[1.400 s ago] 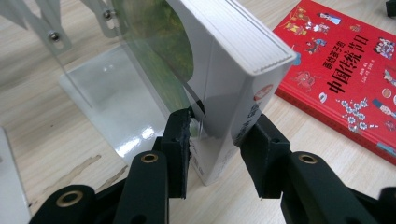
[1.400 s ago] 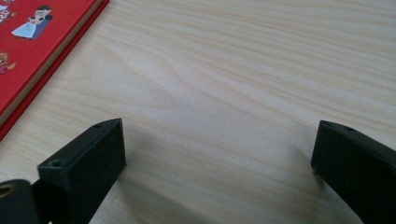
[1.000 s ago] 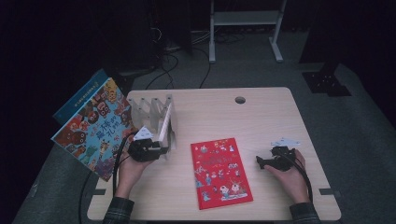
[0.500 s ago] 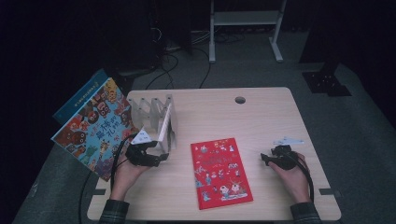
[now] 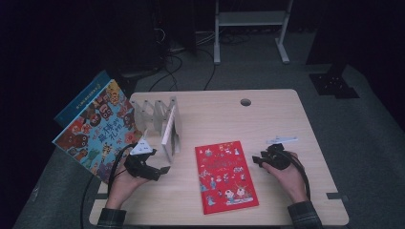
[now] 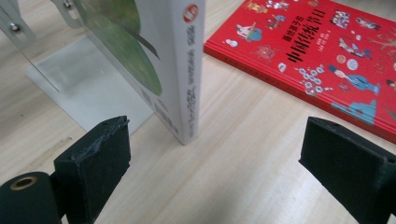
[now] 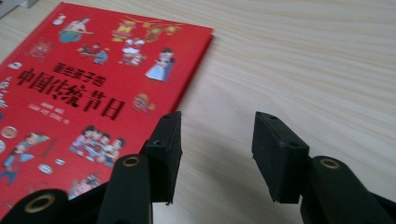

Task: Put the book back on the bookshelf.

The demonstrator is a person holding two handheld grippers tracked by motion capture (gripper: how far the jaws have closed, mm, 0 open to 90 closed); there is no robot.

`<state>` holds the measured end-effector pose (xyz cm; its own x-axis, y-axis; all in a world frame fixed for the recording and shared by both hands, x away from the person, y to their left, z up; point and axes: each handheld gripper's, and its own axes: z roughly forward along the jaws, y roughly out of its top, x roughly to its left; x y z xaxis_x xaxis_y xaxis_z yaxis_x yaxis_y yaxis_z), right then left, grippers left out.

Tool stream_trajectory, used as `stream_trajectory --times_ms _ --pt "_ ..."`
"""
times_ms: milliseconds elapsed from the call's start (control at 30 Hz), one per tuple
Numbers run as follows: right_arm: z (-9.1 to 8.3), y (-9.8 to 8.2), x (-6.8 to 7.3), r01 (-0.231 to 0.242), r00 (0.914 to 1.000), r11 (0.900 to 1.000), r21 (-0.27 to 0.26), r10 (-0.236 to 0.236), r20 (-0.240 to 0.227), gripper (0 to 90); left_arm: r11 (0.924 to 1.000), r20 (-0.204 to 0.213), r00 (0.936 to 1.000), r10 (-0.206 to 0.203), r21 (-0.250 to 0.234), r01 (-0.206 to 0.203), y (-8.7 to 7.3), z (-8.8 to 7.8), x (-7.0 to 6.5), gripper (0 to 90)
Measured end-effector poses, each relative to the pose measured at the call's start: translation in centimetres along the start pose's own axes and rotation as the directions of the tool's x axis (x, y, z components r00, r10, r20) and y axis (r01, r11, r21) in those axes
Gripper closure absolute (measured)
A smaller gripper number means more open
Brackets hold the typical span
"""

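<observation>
Red picture book (image 5: 225, 176) flat on the wooden counter (image 5: 267, 114), cover up, between the two hands. Left tool (image 5: 160, 171) wide open with nothing held, just short of the white-spined book (image 6: 187, 70) standing upright at the near end of the clear divider rack (image 5: 153, 114); the spine's bottom corner between the jaws, touching neither pad. Right tool (image 7: 217, 149) partly open and empty, low over bare wood just beside the red book's right edge, apart from it. Two large illustrated books (image 5: 98, 129) leaning off the counter's left edge, possibly propped against something hidden in the dark. Likely risks from here: a pinch on the standing book's corner alone, tipping it or dragging the light rack along; a jaw catching the rack's base plate (image 6: 79, 93) instead of the cover; a right jaw skidding over the thin red cover's edge and shoving it sideways rather than getting under it.
</observation>
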<state>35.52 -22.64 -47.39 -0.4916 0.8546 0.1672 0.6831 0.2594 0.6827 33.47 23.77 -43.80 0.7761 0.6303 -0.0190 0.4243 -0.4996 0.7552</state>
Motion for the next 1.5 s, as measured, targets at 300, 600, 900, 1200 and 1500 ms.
stream_trajectory --times_ms 300,600,900,1200,1500 --pt "2.6 1.2 1.6 0.005 0.9977 0.998 0.064 -0.001 -0.067 53.4 0.9999 0.014 0.9999 0.006 0.012 -0.006 -0.8 -0.2 -0.7 7.5" --pt "4.0 2.1 2.6 -0.004 0.9920 0.997 0.076 0.014 -0.126 54.3 0.9999 0.024 0.9997 0.008 0.013 -0.008 -1.0 -0.2 -1.2 7.5" --pt "5.5 3.5 4.2 0.034 0.9881 0.995 0.089 -0.020 -0.153 53.7 0.9999 0.030 0.9995 0.012 0.010 -0.013 -0.9 -0.4 -1.4 7.5" --pt "4.2 4.3 4.3 0.054 0.9850 0.987 0.150 -0.028 -0.170 58.6 0.9997 0.037 0.9990 0.025 0.002 -0.025 -0.9 -0.7 -2.0 7.5" --pt "2.9 4.1 2.9 0.007 0.9782 0.966 0.258 0.047 -0.202 66.0 0.9989 0.061 0.9971 0.045 0.007 -0.046 -0.7 -0.2 -3.4 7.4"
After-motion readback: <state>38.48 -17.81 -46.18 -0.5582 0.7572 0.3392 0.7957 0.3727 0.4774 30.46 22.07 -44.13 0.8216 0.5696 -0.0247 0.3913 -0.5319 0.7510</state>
